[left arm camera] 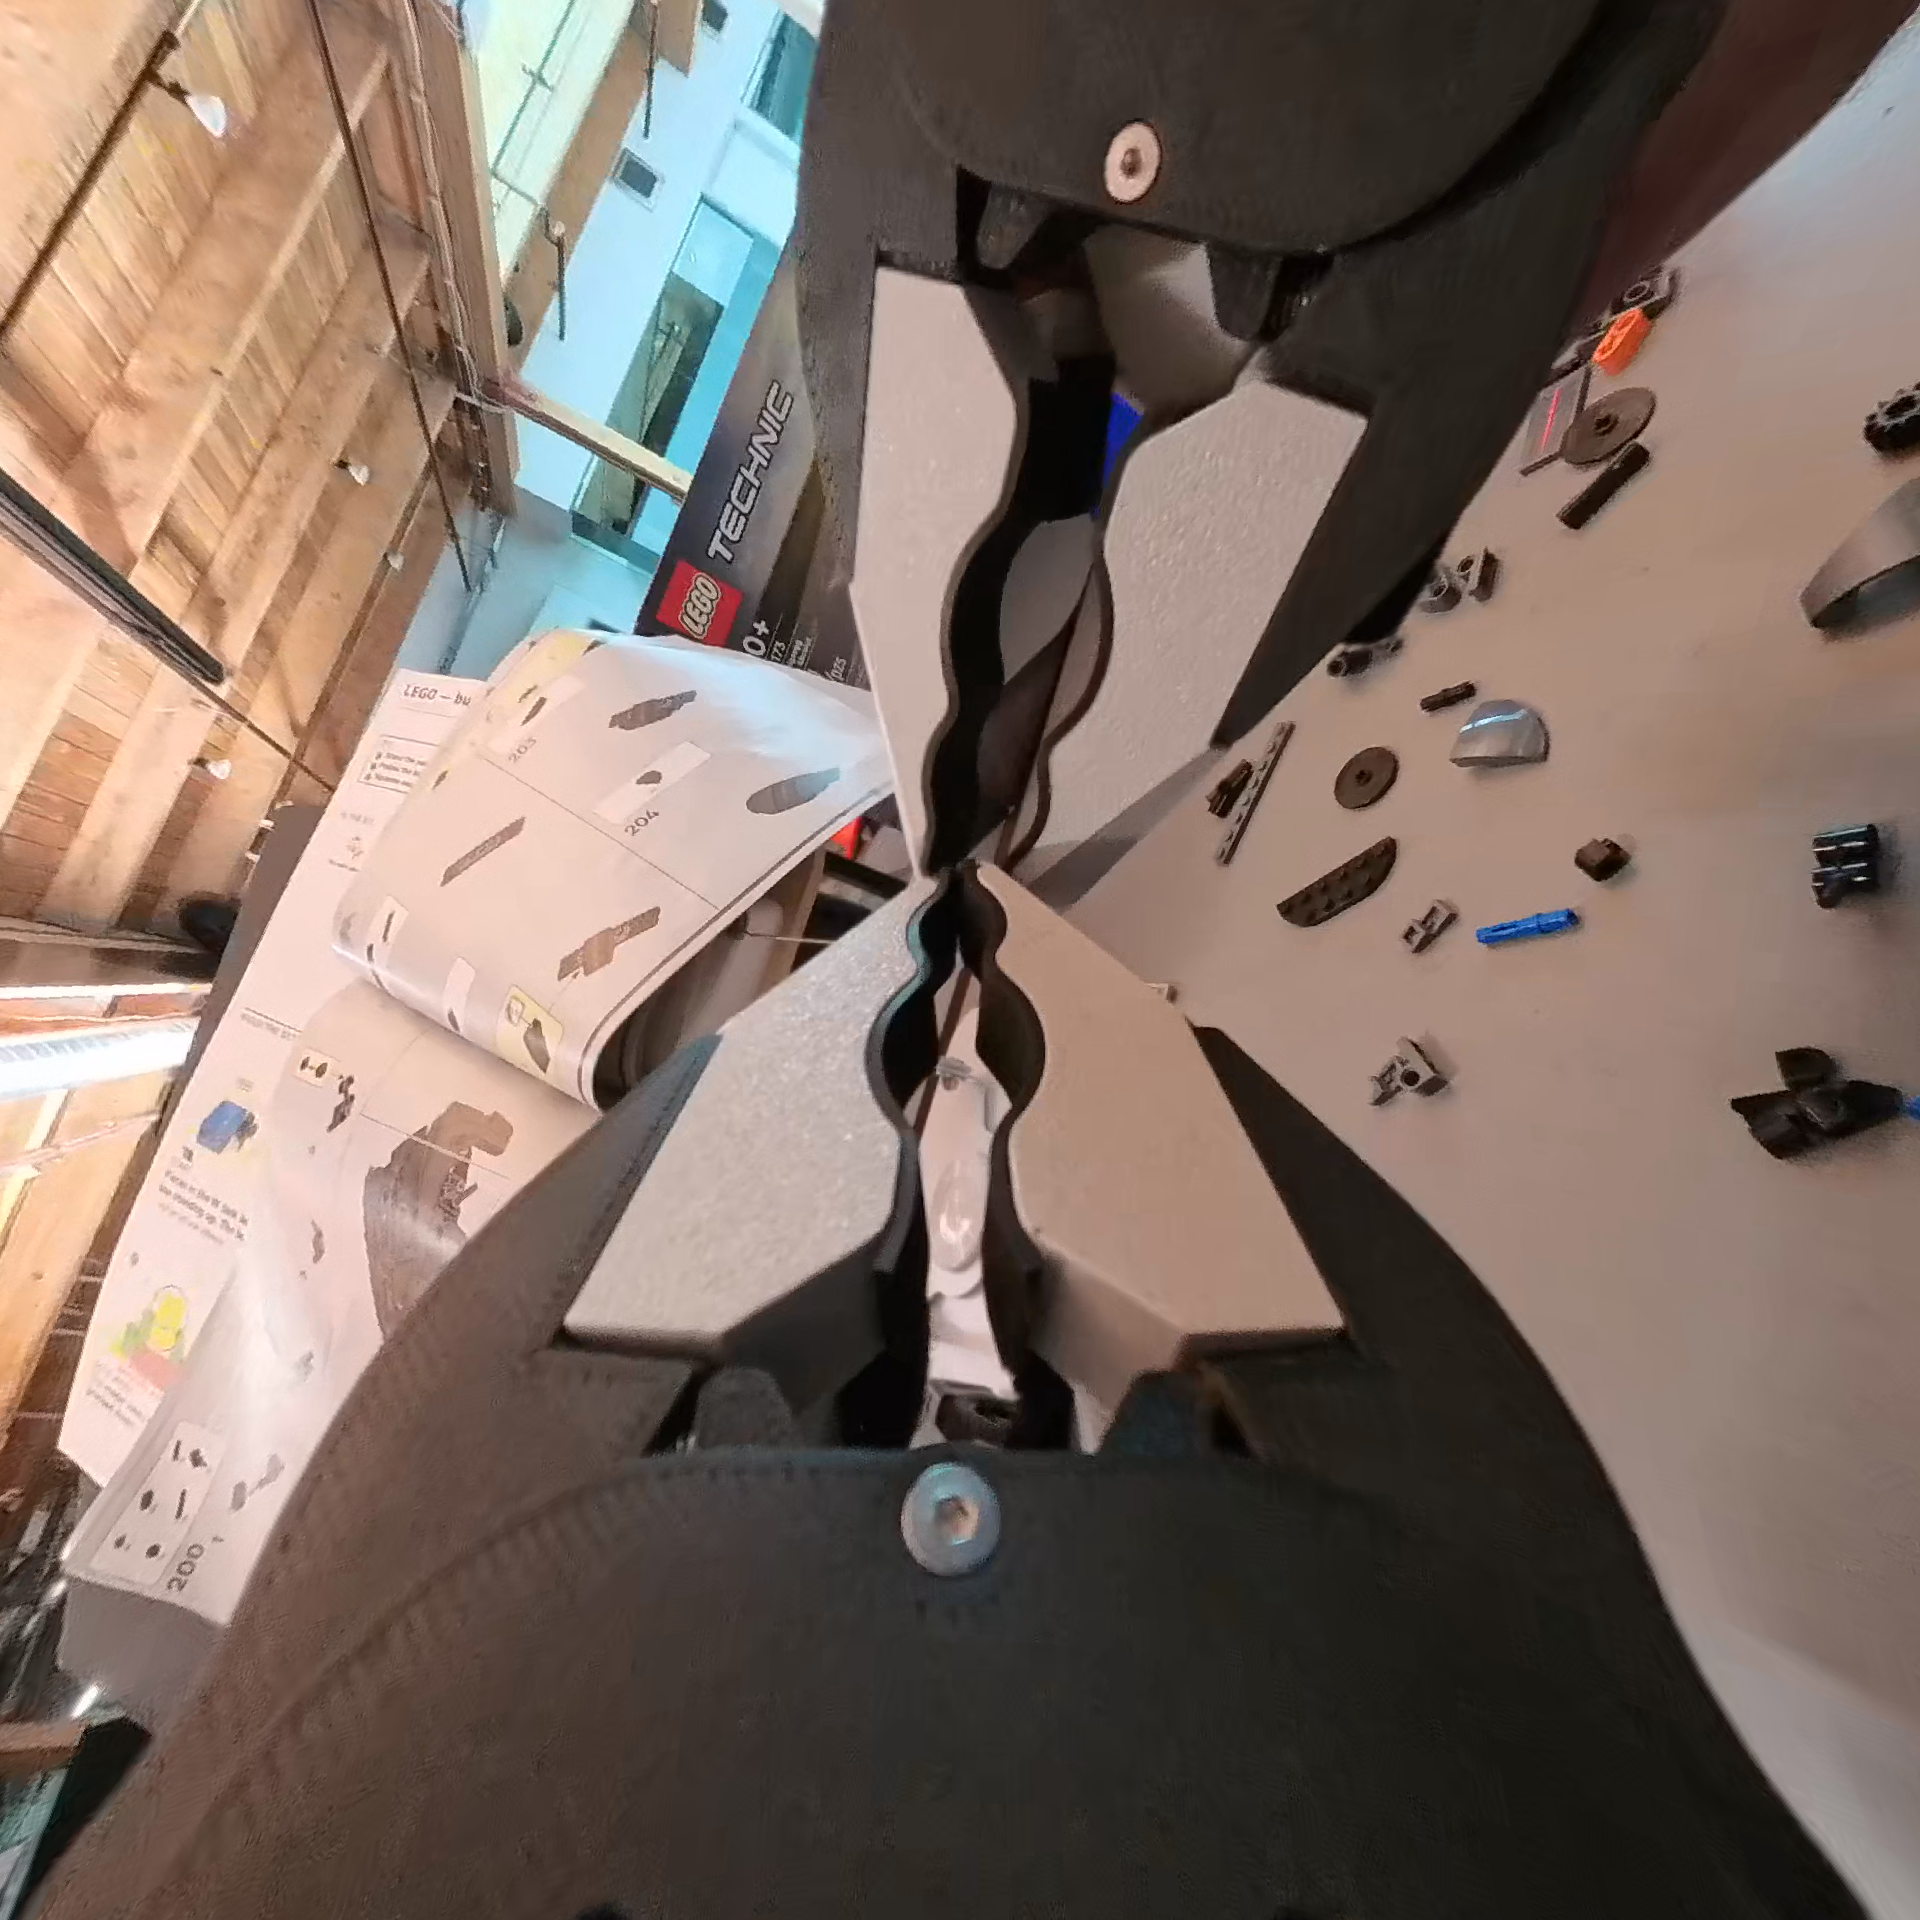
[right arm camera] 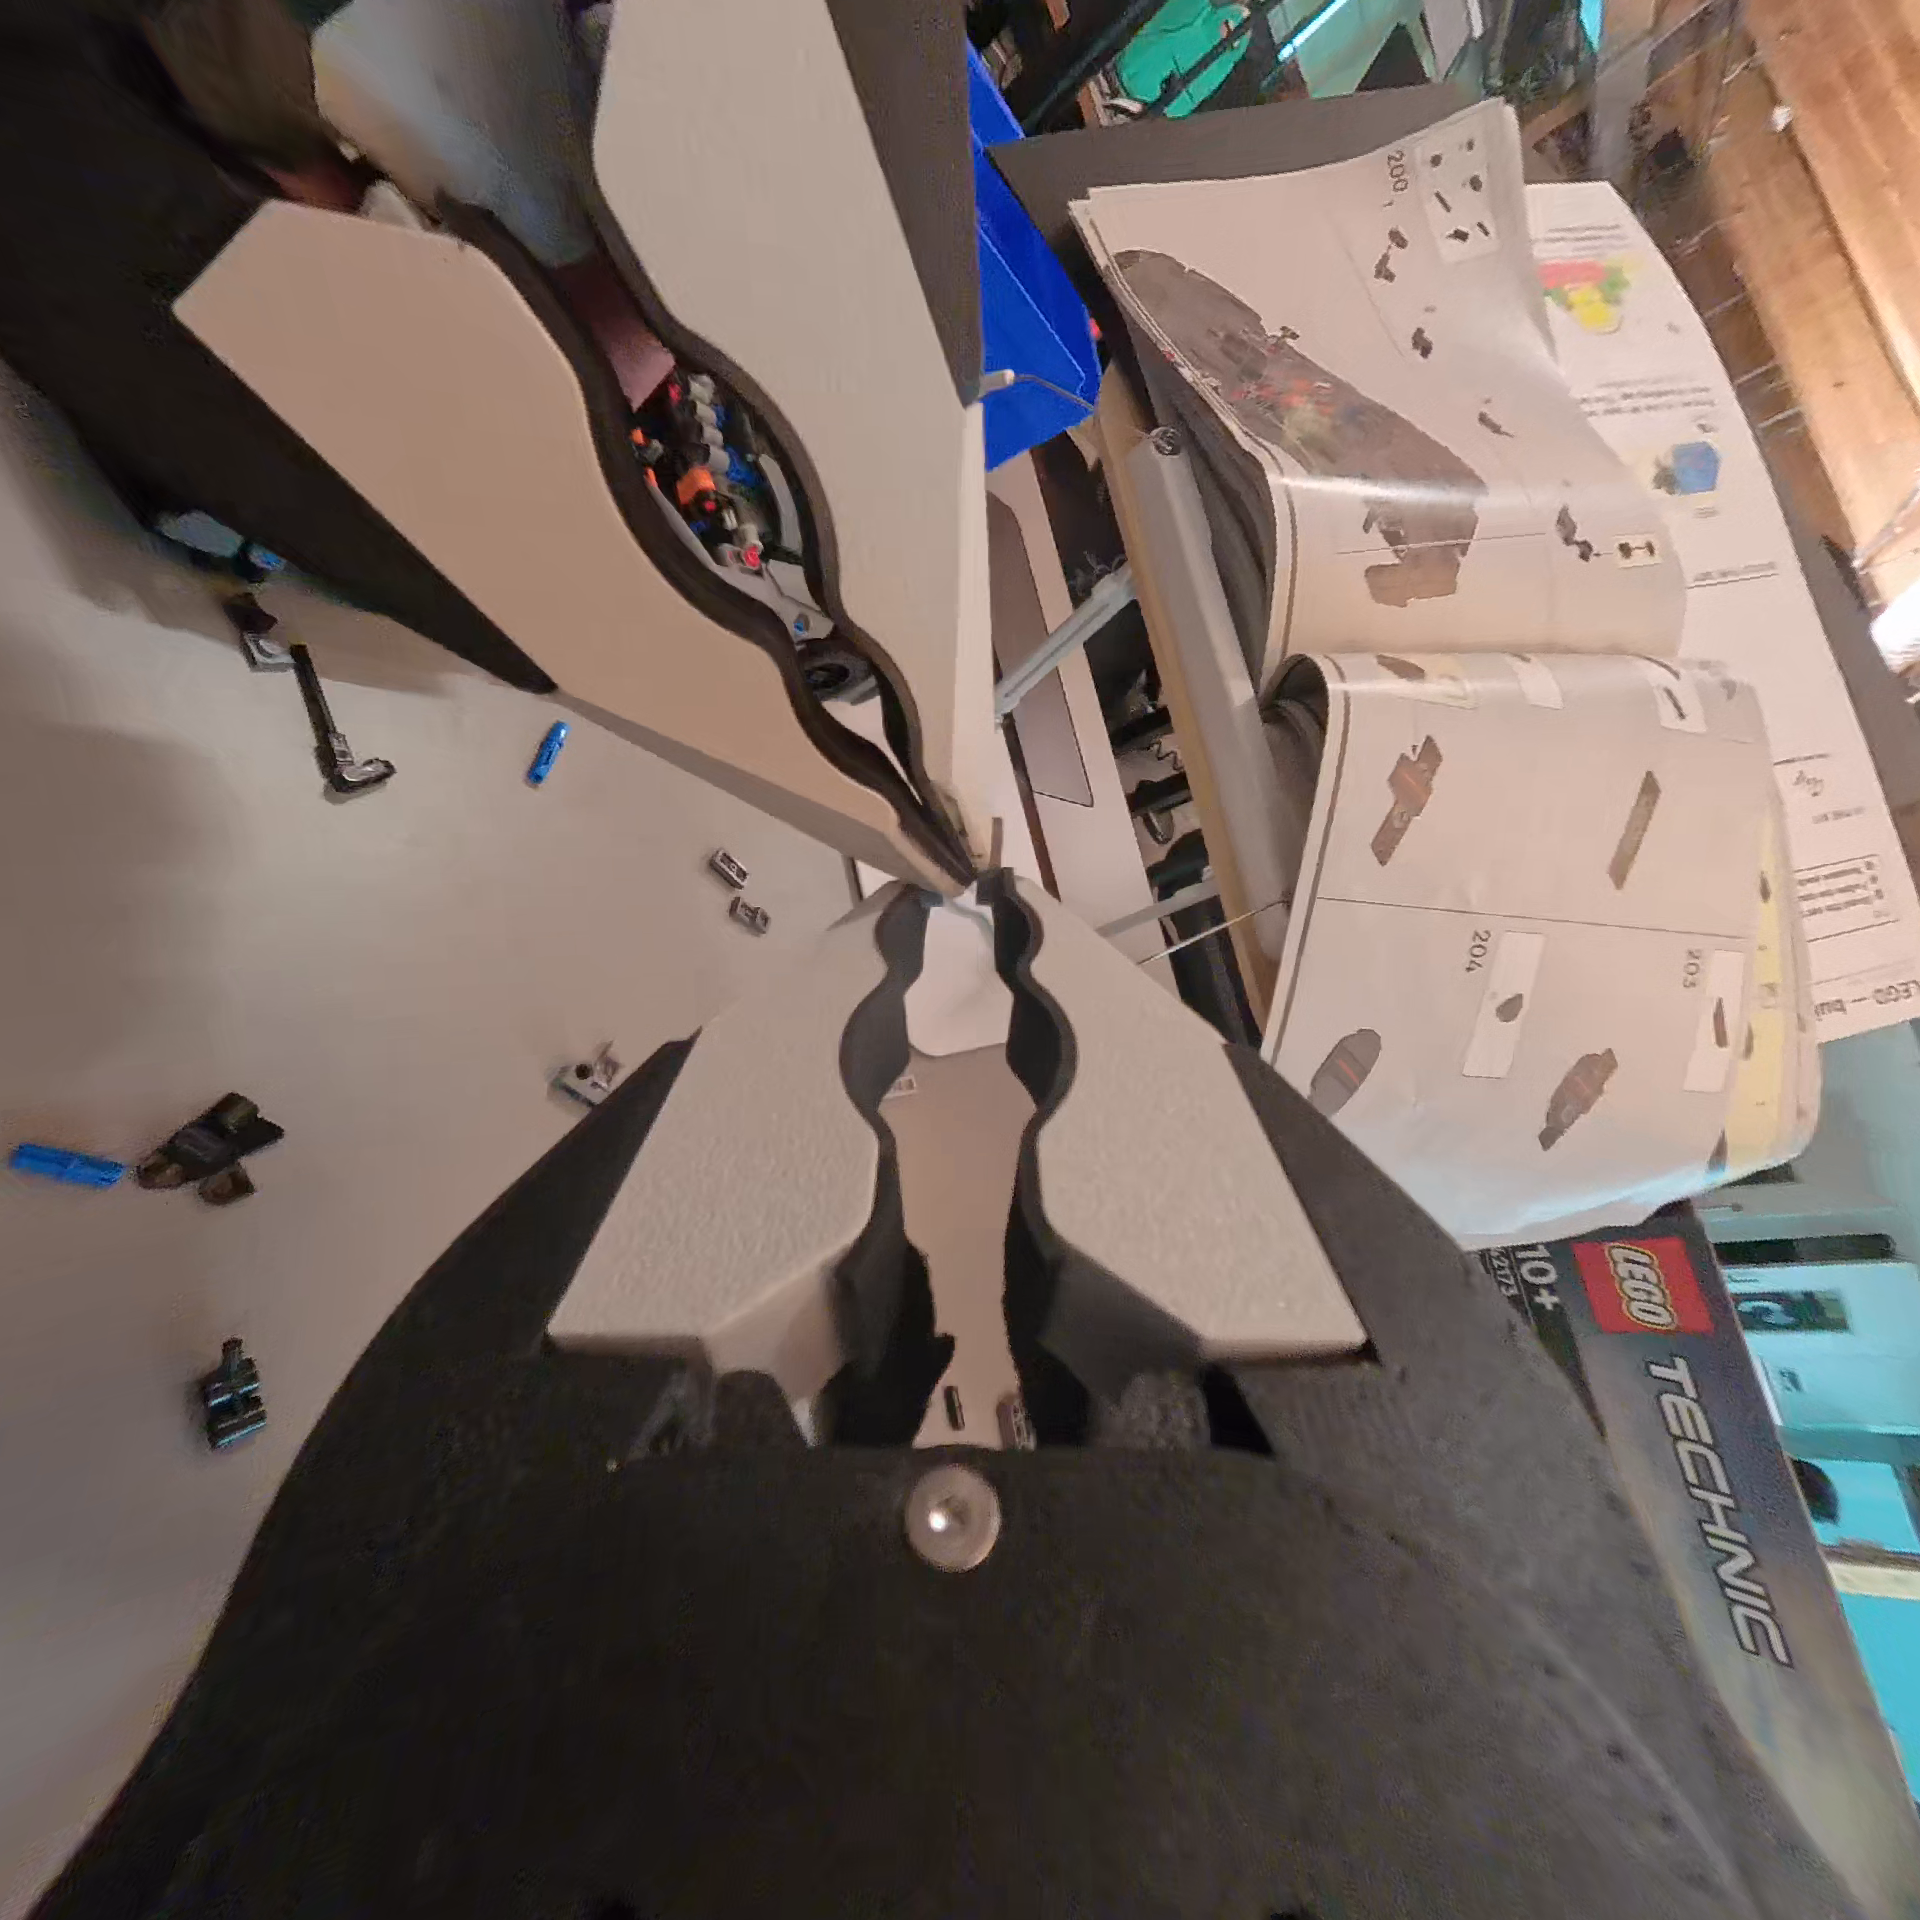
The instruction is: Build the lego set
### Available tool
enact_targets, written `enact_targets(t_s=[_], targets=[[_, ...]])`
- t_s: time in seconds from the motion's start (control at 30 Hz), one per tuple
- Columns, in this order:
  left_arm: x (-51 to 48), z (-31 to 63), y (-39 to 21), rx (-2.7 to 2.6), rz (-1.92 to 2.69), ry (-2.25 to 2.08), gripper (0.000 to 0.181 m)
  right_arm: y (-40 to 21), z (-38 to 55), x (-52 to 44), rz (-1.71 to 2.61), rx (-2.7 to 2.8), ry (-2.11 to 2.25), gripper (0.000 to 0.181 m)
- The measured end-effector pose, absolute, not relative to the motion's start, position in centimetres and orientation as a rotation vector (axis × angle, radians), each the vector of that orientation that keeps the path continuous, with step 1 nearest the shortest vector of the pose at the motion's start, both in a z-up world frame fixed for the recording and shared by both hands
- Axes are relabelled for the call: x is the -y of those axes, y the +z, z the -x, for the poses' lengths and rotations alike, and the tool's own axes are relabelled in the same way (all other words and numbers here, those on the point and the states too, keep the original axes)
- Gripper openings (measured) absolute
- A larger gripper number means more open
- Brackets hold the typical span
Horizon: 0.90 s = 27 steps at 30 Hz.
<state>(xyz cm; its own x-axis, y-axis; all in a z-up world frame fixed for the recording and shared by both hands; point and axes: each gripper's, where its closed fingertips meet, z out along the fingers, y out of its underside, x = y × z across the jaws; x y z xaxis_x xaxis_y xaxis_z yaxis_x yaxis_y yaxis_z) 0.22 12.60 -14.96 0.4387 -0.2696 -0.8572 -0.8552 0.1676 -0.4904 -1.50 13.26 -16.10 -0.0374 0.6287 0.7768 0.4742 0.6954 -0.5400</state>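
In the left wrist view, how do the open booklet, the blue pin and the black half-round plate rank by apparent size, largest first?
1. Booklet, by far.
2. Half-round plate.
3. Blue pin, shorter and thinner.

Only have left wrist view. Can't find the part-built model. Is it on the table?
Observer: Cannot tell what it rests on. The right wrist view shows the part-built model behind the left tool, visible through the gap between its fingers, with orange, blue and red parts.
Operator: Any loose parts outside my frame?
Observer: Yes. A black rod with a bent end lies on the table, next to a small grey piece.
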Motion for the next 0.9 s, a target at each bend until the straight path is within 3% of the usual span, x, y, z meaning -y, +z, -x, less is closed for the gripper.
enact_targets(t_s=[0.27, 0.53, 0.73, 0.9], targets=[[-12.3, 0.0, -13.7, -1.059, 1.312, 0.543, 0.0, -16.1, 1.5, -13.5, 0.831, 1.667, 0.11, 0.011], [-12.4, 1.0, -13.3, -0.869, 1.492, 0.053, 0.019, -14.6, 1.5, -13.9, 0.717, 1.567, 0.01, 0.011], [-12.3, 0.6, -13.9, -0.84, 1.543, -0.155, 0.001, -14.1, 1.5, -13.7, 0.643, 1.534, -0.065, 0.011], [-12.3, 0.9, -13.8, -0.795, 1.562, -0.257, 0.007, -14.1, 1.6, -13.5, 0.618, 1.531, -0.083, 0.011]])
